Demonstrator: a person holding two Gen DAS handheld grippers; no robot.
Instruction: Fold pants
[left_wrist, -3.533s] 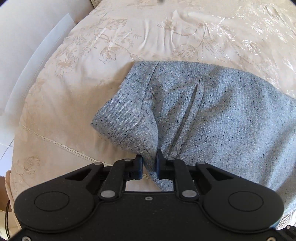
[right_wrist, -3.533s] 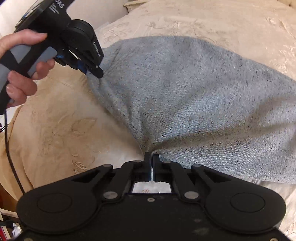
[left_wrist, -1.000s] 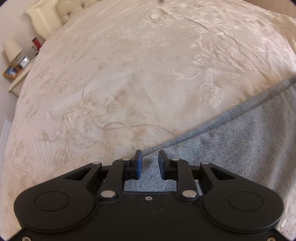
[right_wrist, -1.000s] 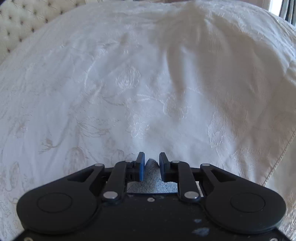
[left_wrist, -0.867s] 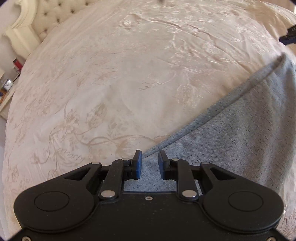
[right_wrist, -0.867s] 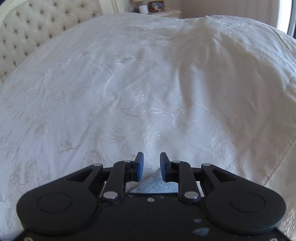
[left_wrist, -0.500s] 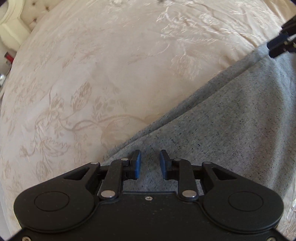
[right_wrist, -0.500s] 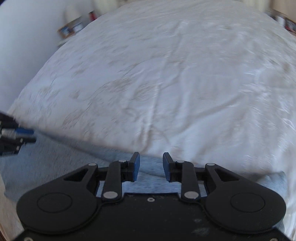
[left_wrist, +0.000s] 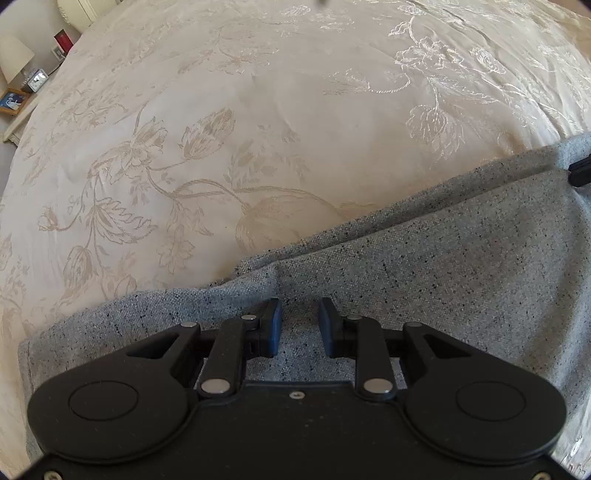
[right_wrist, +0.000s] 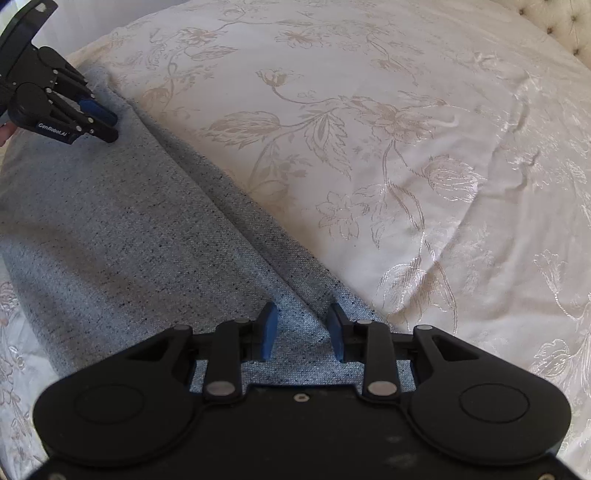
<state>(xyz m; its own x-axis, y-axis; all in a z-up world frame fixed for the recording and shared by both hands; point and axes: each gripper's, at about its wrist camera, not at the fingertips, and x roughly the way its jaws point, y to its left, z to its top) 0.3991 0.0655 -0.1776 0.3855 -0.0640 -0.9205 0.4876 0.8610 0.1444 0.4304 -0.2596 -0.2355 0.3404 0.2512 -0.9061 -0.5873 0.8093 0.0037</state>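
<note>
Our left gripper (left_wrist: 298, 323) and right gripper (right_wrist: 302, 330) hover agape, empty, over the speckled grey woven pants (right_wrist: 122, 221) on the cream floral bedspread (right_wrist: 369, 129); the folded edge runs diagonally from lower centre to upper left, one gripper at each end.

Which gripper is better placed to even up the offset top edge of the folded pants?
Probably the right gripper: its open fingers straddle the ridge where the speckled grey pants' top layer sits back. The left gripper hovers open over flat cloth.
</note>
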